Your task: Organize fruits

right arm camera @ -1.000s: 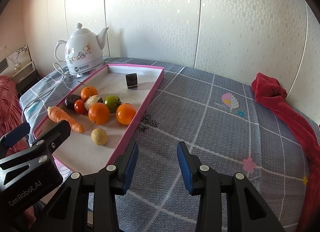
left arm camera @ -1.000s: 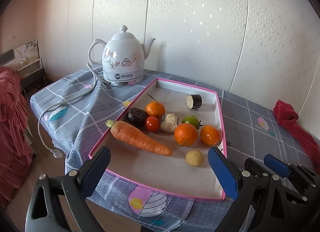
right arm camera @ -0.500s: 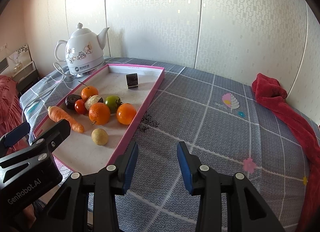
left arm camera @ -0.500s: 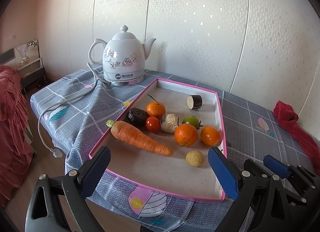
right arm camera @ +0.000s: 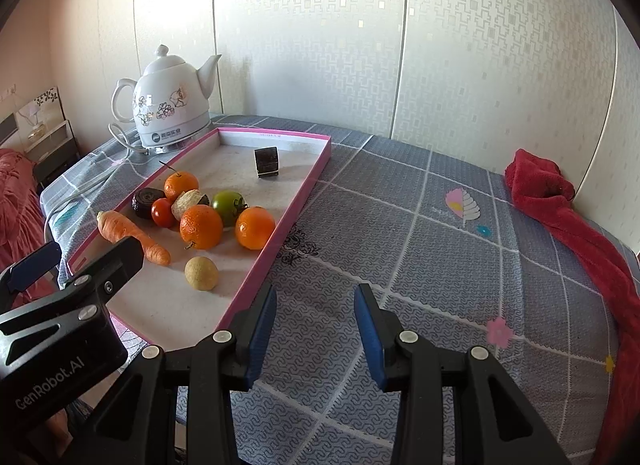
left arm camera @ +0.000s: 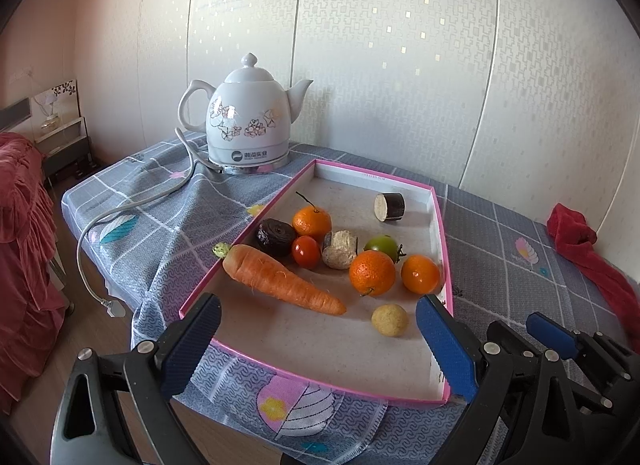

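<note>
A pink-rimmed tray (left arm camera: 438, 225) on the grey checked tablecloth holds a carrot (left arm camera: 280, 279), three oranges (left arm camera: 372, 273), a red tomato (left arm camera: 306, 251), a green tomato (left arm camera: 380, 245), a small tan ball (left arm camera: 390, 319), a beige chunk (left arm camera: 340, 249) and two dark pieces (left arm camera: 390, 207). My left gripper (left arm camera: 316, 329) hangs wide open over the tray's near end, with nothing between its blue pads. My right gripper (right arm camera: 316, 317) hovers over bare cloth just right of the tray rim (right arm camera: 296, 201). Its jaws stand a little apart and hold nothing.
A white flowered kettle (left arm camera: 248, 121) stands behind the tray's left corner, and its cord (left arm camera: 132, 201) trails off the table's left edge. A red cloth (right arm camera: 560, 205) lies along the right side by the wall. Between tray and cloth is flat tablecloth.
</note>
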Demonstrator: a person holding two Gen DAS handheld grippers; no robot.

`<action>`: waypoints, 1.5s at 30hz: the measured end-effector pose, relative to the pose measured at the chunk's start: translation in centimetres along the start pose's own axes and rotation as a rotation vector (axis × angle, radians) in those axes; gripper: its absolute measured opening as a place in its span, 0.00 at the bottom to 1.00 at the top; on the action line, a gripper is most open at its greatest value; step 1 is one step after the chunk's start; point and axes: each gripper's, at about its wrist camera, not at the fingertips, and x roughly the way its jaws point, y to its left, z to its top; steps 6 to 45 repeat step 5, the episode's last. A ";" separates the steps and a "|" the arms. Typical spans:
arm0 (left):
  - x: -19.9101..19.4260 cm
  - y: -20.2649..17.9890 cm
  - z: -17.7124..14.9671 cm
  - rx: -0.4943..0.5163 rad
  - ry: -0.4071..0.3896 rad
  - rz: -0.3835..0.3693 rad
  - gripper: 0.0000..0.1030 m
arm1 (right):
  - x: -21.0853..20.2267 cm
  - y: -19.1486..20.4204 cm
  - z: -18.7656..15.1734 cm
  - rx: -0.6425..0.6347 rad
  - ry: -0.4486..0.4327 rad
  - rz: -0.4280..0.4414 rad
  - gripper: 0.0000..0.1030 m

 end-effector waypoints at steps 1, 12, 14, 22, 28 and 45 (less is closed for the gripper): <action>-0.1 0.0 0.0 -0.001 -0.006 -0.001 0.96 | 0.0 0.0 0.0 0.001 0.000 0.001 0.40; -0.2 -0.2 0.0 0.006 -0.003 -0.007 0.96 | 0.0 0.0 0.0 0.002 0.003 0.001 0.40; -0.2 -0.2 0.0 0.006 -0.003 -0.007 0.96 | 0.0 0.0 0.0 0.002 0.003 0.001 0.40; -0.2 -0.2 0.0 0.006 -0.003 -0.007 0.96 | 0.0 0.0 0.0 0.002 0.003 0.001 0.40; -0.2 -0.2 0.0 0.006 -0.003 -0.007 0.96 | 0.0 0.0 0.0 0.002 0.003 0.001 0.40; -0.2 -0.2 0.0 0.006 -0.003 -0.007 0.96 | 0.0 0.0 0.0 0.002 0.003 0.001 0.40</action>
